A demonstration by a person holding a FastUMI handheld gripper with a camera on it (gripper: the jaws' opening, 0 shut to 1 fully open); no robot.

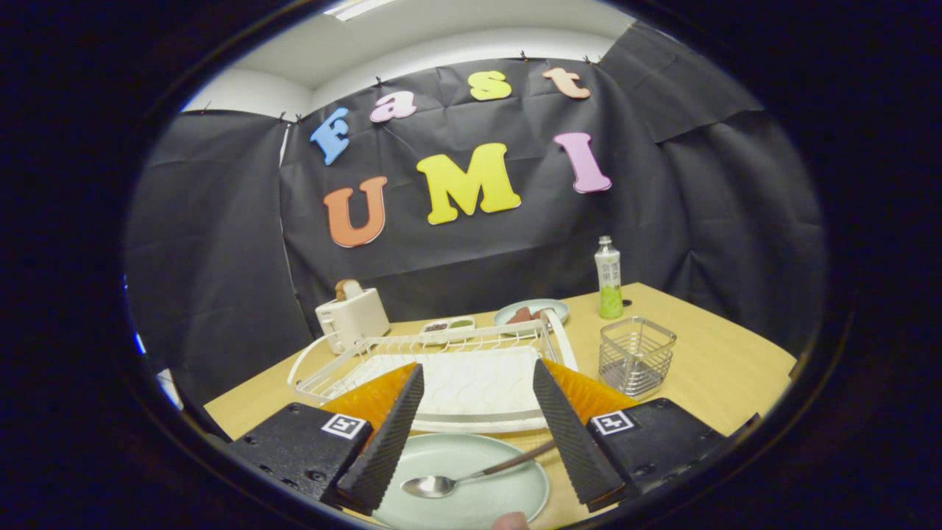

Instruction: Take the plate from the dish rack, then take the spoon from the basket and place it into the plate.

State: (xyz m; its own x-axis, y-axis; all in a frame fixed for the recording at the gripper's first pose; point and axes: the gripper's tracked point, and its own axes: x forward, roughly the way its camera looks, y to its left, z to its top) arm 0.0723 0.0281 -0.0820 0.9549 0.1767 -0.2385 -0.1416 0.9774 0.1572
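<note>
A pale green plate [471, 482] lies on the wooden table just below and between my fingers, in front of the white dish rack [441, 368]. A metal spoon [471, 477] rests in the plate, bowl toward the left finger [386, 442], handle running up toward the right finger [570, 434]. My gripper [478, 375] stands open above the plate, with nothing between its fingers. The wire basket [636, 355] stands to the right of the rack, beyond the right finger.
A white toaster [353, 315] with bread sits behind the rack's left end. A small dish [449, 325] and a plate of food [531, 312] lie behind the rack. A green bottle [608, 280] stands at the back. A fingertip [509, 521] shows at the plate's near rim.
</note>
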